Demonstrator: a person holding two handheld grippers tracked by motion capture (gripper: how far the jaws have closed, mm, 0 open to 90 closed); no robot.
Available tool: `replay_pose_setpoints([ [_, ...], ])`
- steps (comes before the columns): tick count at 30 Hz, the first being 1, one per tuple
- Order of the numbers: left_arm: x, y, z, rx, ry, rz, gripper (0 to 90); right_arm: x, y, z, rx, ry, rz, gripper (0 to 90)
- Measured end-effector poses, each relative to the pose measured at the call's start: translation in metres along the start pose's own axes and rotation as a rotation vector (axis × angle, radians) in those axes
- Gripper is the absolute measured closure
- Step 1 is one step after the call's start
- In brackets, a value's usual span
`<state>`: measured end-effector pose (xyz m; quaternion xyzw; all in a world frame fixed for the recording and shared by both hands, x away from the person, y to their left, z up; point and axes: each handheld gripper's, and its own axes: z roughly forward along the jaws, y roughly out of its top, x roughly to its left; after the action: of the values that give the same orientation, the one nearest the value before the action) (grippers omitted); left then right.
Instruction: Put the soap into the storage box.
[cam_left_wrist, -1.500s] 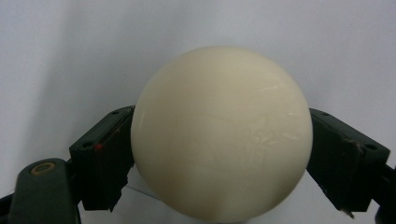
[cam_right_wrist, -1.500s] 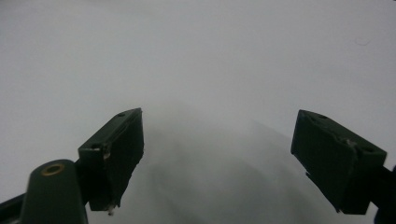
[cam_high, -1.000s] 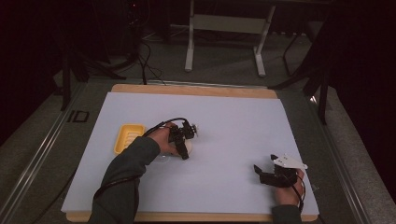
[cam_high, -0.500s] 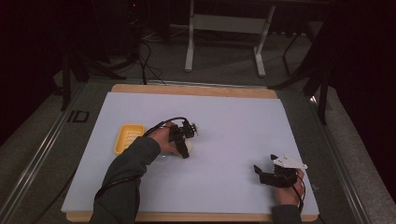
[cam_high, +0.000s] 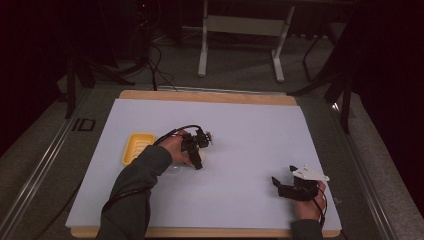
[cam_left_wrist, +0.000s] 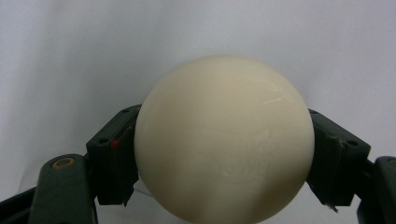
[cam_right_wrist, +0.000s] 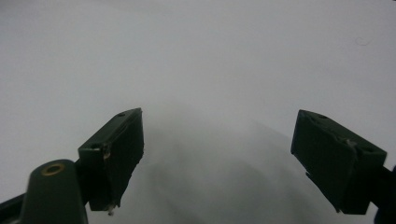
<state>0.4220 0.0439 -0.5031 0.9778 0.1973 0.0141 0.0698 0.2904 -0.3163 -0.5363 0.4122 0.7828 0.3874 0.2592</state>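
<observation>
Dim room, dark floor and a pale desk frame at the back; up front, a white-covered tabletop on a wooden board. Near the middle of the sheet, left gripper tipped down over a cream ball, jaws just closed in from both sides and now pressed against the ball's widest part, one pad on each flank. Ball squarely between the pads, centred, bulging well past them toward the camera in the left gripper view. Round all over, so no long axis to line up with; grip across the middle, nothing off to one side. Whether resting on the sheet or a touch above it, hard to tell.

Just beside the left hand, on the side away from the right hand, a shallow yellow tray, empty and flat on the sheet, near the ball but apart from it. Probably the place for the ball: a lift, then a short carry sideways over the tray's low rim. Nothing in the way of that path except the holding hand's own wrist and trailing cable. A faint clear shape under the left wrist, too dim to name.

Well apart, toward the near right corner of the tabletop, right gripper low over bare sheet, jaws spread wide with nothing between them. Far from ball and tray alike; left hand by much the nearer to both.
</observation>
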Motion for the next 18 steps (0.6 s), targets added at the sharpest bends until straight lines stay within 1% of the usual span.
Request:
replay_pose_setpoints([
  [2, 0.001, -0.001, -0.001, -0.001, -0.001, 0.0, 23.2, 0.0, 0.0, 0.0, 0.0, 0.0, 0.0, 17.0],
  [4, 0.002, -0.002, -0.003, -0.016, -0.003, -0.008, 23.2, 0.0, 0.0, 0.0, 0.0, 0.0, -0.001, 17.0],
  [8, 0.002, -0.002, -0.006, -0.028, -0.003, -0.009, 23.2, 0.0, 0.0, 0.0, 0.0, 0.0, -0.002, 17.0],
  [14, 0.002, -0.002, -0.015, -0.04, 0.0, 0.0, 23.2, 0.0, 0.0, 0.0, 0.001, 0.0, -0.002, 17.0],
  [15, 0.001, -0.001, -0.018, -0.037, 0.004, 0.006, 23.2, 0.0, 0.0, 0.0, 0.001, 0.0, -0.002, 17.0],
  [18, 0.001, -0.001, -0.021, -0.039, 0.007, 0.007, 23.2, 0.0, 0.0, 0.0, 0.002, -0.001, -0.003, 17.0],
])
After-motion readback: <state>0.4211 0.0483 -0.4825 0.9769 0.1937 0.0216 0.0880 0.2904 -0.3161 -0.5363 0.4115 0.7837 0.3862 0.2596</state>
